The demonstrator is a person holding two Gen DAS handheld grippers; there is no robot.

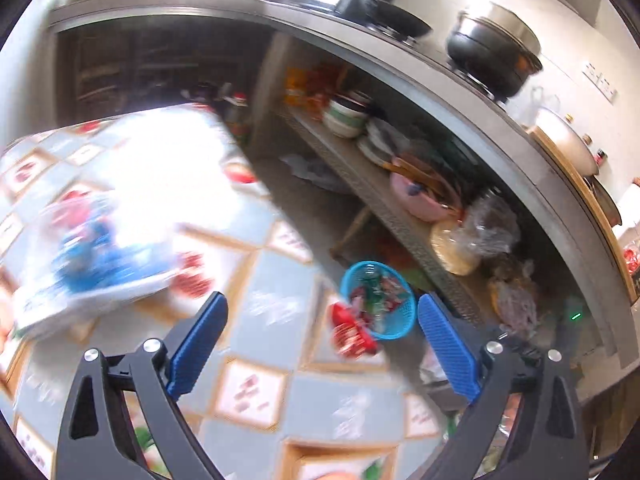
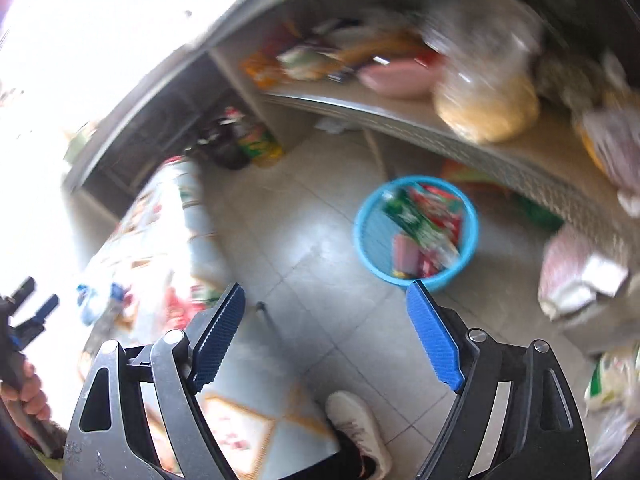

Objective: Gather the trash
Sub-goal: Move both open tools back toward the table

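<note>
- The left gripper [image 1: 322, 314], with its blue ribbed pads, is being held spread wide with nothing between the pads; the patterned tablecloth [image 1: 256, 280] and the floor beyond are being looked down on through the gap.
- The right gripper [image 2: 326, 302] is likewise being held released and empty, pointed down at the pale tiled floor [image 2: 304, 240].
- The task's trash is being kept in the round blue plastic basket [image 2: 372, 248] standing on the floor just in front of the lower kitchen shelf [image 2: 460, 136]; red and green wrappers [image 2: 428, 220] are being seen inside it, filling much of it.
- In the left view a red wrapper [image 1: 352, 334] is being seen at the basket's near rim; whether it is lying inside, hanging over the edge or falling cannot be told through the blur.
- A blurred blue and white packet [image 1: 100, 264] is being seen on the tablecloth, probably trash not yet collected.
- Risks being judged from here:
  - the red wrapper is possibly being left outside the basket, so a piece could be missed on the floor;
  - both views are being smeared by blur, so a hurried reach could be misjudged and the light basket knocked over;
  - the packet on the table could be pushed off the edge by a wide-open pad;
  - the person's white shoe [image 2: 360, 428] is being kept near the basket, so it could be kicked.
</note>
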